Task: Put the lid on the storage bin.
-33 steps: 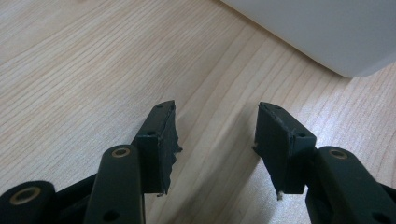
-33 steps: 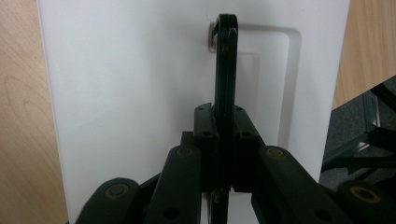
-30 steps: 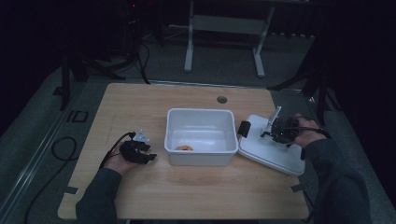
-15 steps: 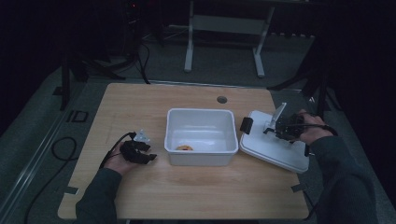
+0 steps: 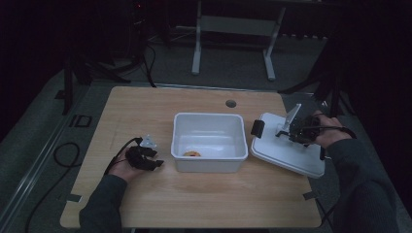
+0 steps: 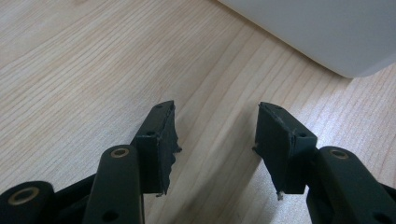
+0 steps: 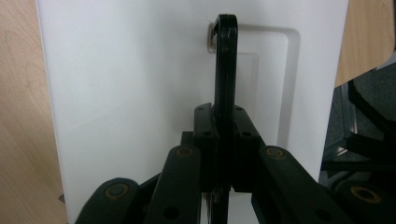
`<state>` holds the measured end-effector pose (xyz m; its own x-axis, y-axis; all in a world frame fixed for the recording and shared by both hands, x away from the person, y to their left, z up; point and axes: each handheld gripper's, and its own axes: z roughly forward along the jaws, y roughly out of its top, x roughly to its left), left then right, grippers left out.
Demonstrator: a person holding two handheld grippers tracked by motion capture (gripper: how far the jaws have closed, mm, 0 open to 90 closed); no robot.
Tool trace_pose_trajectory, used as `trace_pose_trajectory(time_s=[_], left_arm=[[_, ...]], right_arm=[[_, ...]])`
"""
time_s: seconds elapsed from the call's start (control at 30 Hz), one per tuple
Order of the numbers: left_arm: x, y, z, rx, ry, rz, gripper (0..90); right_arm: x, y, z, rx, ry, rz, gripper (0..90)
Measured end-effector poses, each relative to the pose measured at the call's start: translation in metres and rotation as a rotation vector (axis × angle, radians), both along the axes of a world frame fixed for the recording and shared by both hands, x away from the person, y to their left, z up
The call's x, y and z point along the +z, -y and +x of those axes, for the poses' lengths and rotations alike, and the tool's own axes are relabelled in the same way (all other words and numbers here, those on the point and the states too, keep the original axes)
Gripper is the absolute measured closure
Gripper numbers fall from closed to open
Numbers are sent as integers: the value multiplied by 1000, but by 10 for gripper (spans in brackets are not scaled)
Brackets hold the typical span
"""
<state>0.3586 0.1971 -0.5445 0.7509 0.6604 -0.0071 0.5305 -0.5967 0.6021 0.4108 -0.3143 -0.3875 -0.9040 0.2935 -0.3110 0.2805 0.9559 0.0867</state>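
A white bin [image 5: 209,115] stands at the middle of the wooden table [image 5: 141,111], with a small orange thing [image 5: 191,154] on its floor. To its right lies the white lid [image 5: 291,155], tilted, its far right corner past the table edge. My right gripper [image 5: 291,132] is shut on the lid's black handle [image 7: 225,60], which stands edge-on between the pads in the right gripper view, above the lid [image 7: 126,93]. My left gripper [image 5: 154,160] rests on the table left of the bin, open [image 6: 215,130] with only bare wood between the pads. The bin's corner [image 6: 327,32] lies just ahead of it.
A black clip [image 5: 257,128] sits on the lid's left end, close to the bin's right wall. A round cable hole [image 5: 231,103] is behind the bin. A cable [image 5: 63,155] trails off the table's left side. A metal stand [image 5: 233,29] stands on the floor beyond.
My right hand has risen a little with the lid's handle in its grip, and the lid has tilted up with it. The left hand has stayed put.
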Motion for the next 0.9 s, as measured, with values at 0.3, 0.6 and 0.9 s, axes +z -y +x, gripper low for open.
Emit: trace_pose_trajectory(time_s=[0.3, 0.6, 0.9], left_arm=[[0, 0, 0, 0, 1, 0, 481], [0, 0, 0, 0, 1, -1, 481], [0, 0, 0, -1, 1, -1, 480]], right_arm=[[17, -4, 0, 14, 19, -4, 841], [27, -8, 0, 27, 27, -5, 841], [39, -9, 0, 30, 38, -5, 841]])
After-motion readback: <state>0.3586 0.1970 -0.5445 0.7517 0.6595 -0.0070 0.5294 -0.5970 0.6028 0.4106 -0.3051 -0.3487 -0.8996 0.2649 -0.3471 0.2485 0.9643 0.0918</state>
